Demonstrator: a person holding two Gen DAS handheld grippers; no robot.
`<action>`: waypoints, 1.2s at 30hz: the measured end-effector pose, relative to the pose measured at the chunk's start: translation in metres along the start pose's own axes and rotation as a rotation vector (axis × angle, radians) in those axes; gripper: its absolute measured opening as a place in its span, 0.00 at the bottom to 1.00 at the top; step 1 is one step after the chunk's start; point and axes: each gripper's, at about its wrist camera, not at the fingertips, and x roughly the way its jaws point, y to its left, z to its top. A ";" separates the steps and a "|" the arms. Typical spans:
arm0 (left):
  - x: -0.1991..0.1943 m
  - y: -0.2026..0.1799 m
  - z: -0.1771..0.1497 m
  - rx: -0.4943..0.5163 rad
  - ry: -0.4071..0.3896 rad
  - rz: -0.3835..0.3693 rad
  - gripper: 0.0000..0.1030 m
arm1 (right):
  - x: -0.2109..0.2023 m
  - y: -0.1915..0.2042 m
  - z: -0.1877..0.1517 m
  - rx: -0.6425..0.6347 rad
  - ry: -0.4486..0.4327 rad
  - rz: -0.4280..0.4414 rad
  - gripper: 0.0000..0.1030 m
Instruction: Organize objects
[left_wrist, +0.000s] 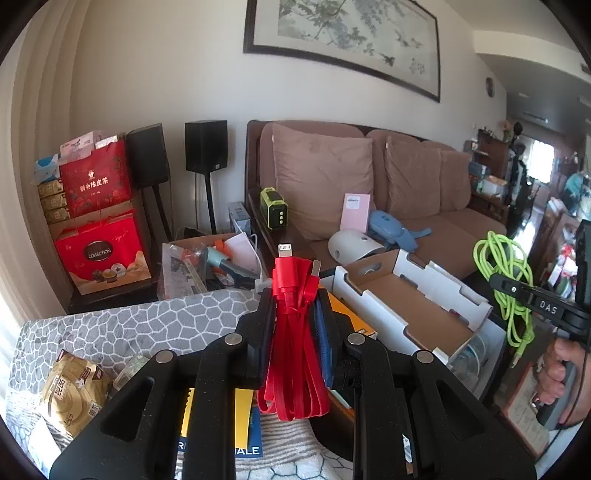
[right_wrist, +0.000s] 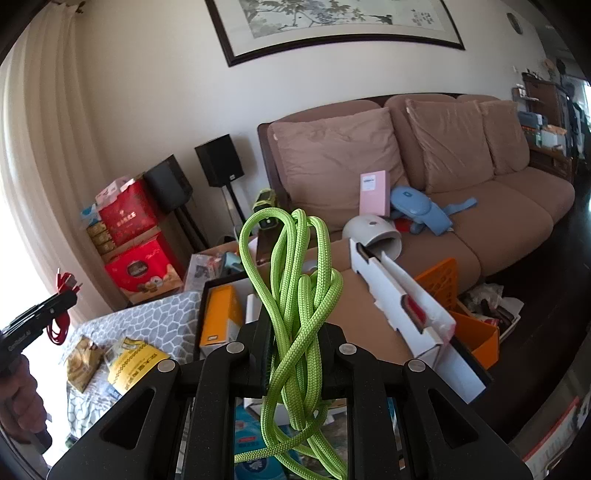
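My left gripper (left_wrist: 295, 306) is shut on a bundled flat red cable (left_wrist: 295, 354), its white plug end sticking up above the fingers. In the right wrist view that red cable (right_wrist: 59, 325) hangs from the left gripper (right_wrist: 68, 293) at the far left. My right gripper (right_wrist: 295, 332) is shut on a coil of braided green cable (right_wrist: 291, 295), loops rising above and trailing below the jaws. The green cable (left_wrist: 506, 280) also shows at the right of the left wrist view, clamped in the right gripper (left_wrist: 495, 278). Both are held in the air above a cluttered table.
An open white cardboard box (left_wrist: 406, 295) sits ahead, beside an orange box (right_wrist: 221, 317). Snack packets (left_wrist: 70, 387) lie on a grey patterned cloth (left_wrist: 147, 321). A brown sofa (right_wrist: 480, 206) holds a pink box, a white shell and a blue toy. Red gift boxes (left_wrist: 99, 251) stack at left.
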 end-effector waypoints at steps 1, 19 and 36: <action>0.000 -0.001 0.000 0.001 -0.001 -0.001 0.19 | -0.001 -0.003 0.000 0.006 -0.001 -0.003 0.16; -0.003 -0.018 0.013 0.019 -0.030 -0.038 0.19 | -0.005 -0.010 0.002 0.033 -0.001 -0.006 0.16; 0.005 -0.032 0.017 0.034 -0.032 -0.068 0.19 | -0.007 -0.017 0.002 0.067 0.001 -0.028 0.16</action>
